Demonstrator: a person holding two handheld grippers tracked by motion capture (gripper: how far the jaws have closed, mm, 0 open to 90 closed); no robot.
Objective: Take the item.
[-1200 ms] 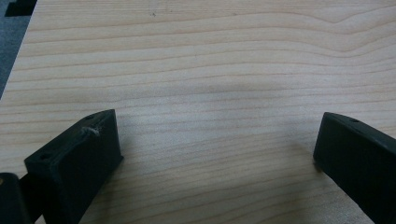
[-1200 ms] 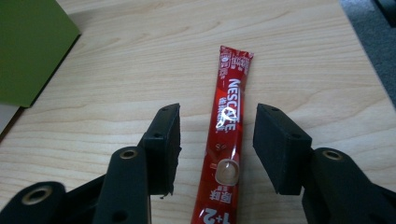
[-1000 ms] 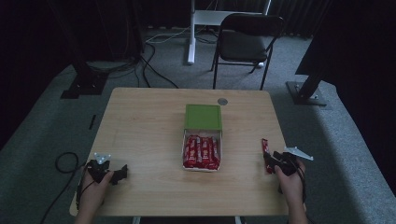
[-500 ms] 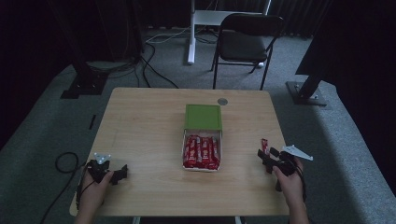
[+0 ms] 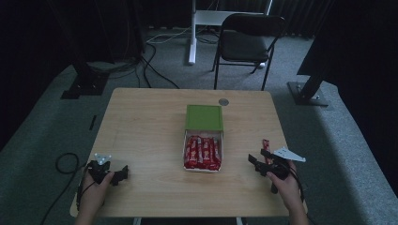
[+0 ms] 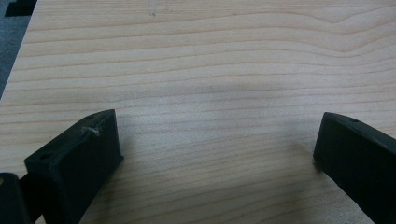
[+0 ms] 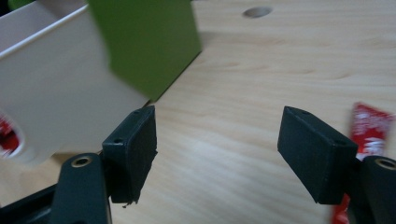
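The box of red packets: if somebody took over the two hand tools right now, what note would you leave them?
Left gripper: open, empty, resting at the table's near left corner.
Right gripper: jaws have just been opening, nothing between them; it sits right of the box.
White box: mid-table, green lid folded back, red packets in a row inside.
One loose red packet lies on the table just beyond the right gripper.
Done: most packets appear boxed.
Left, probably: box the loose packet, then close the lid.
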